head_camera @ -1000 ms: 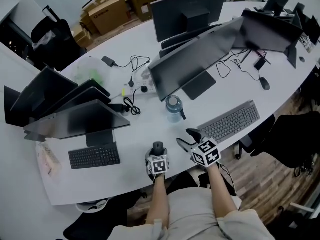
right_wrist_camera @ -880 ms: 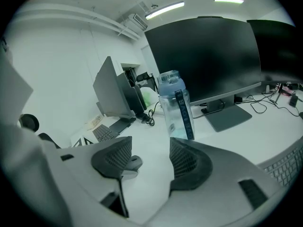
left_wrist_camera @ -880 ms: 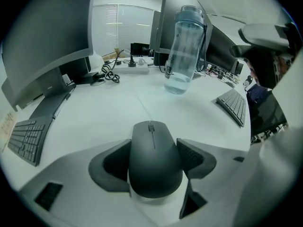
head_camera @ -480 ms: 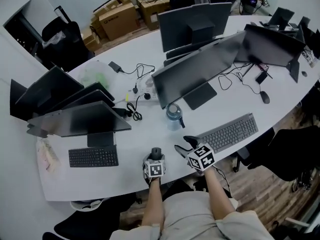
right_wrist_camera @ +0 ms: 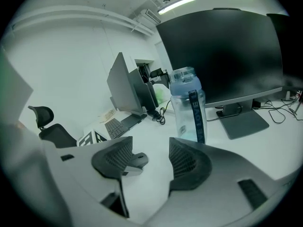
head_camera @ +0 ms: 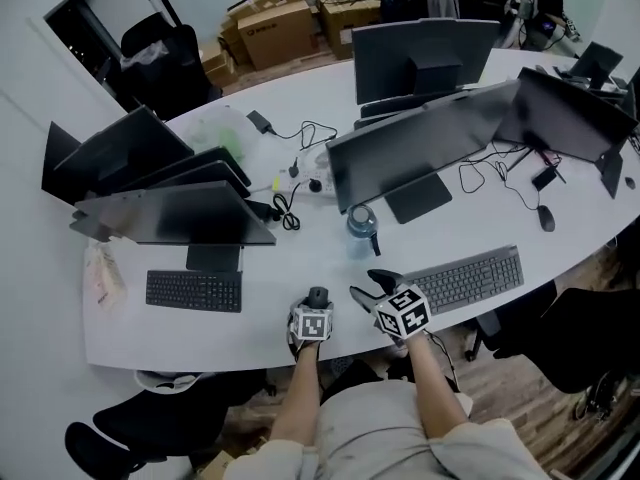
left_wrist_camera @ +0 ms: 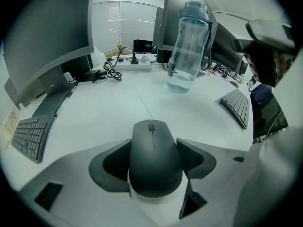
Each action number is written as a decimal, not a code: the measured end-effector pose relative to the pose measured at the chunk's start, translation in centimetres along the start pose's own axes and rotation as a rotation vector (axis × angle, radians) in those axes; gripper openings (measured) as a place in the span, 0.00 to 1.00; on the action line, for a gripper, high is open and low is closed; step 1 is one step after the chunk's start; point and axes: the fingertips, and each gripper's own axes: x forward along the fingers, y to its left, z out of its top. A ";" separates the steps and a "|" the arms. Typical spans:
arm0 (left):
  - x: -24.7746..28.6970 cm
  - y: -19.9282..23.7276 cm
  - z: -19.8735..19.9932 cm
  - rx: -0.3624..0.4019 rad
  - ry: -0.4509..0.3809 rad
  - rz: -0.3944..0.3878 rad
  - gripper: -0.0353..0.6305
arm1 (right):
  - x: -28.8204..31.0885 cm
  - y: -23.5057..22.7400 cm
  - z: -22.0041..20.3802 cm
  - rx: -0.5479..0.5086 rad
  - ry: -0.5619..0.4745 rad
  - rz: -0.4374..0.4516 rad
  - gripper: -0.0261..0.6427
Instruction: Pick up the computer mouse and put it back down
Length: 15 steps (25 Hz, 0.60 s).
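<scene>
Matte black plastic computer mouse (left_wrist_camera: 155,157) gripped at both flanks by the left tool (head_camera: 316,304), near the white desk's (left_wrist_camera: 109,108) edge. Right tool (right_wrist_camera: 150,156) alongside: wide, empty.

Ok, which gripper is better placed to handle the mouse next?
Left. The left gripper has its fingers against both sides of the computer mouse. The right gripper is open and empty, pointing towards the water bottle.

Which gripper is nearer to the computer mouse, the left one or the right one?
Left. The left gripper has the computer mouse between its fingers; the right gripper hangs to the mouse's right, open and empty.
</scene>
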 end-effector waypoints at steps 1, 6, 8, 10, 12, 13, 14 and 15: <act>-0.1 -0.1 0.1 -0.002 -0.002 -0.006 0.51 | 0.0 0.2 -0.1 -0.002 0.004 0.010 0.41; -0.9 0.5 -0.2 -0.025 -0.003 -0.015 0.51 | 0.0 1.1 -0.4 -0.010 0.015 0.046 0.41; -1.5 0.4 -0.2 -0.025 -0.008 -0.018 0.51 | -0.2 1.0 -0.3 -0.007 0.015 0.050 0.40; -2.4 0.4 -0.2 -0.029 -0.018 -0.010 0.51 | -0.4 1.1 -0.2 -0.006 0.014 0.052 0.40; -3.1 0.4 -0.2 -0.038 -0.028 -0.007 0.51 | -0.5 1.3 0.0 -0.012 0.012 0.061 0.40; -3.4 0.4 -0.2 -0.043 -0.035 -0.010 0.51 | -0.5 1.5 0.1 -0.016 0.011 0.068 0.40; -3.7 0.3 -0.1 -0.049 -0.044 -0.011 0.51 | -0.5 1.8 0.2 -0.019 0.011 0.076 0.39; -3.9 0.3 0.0 -0.054 -0.054 -0.011 0.51 | -0.5 2.0 0.3 -0.022 0.011 0.083 0.39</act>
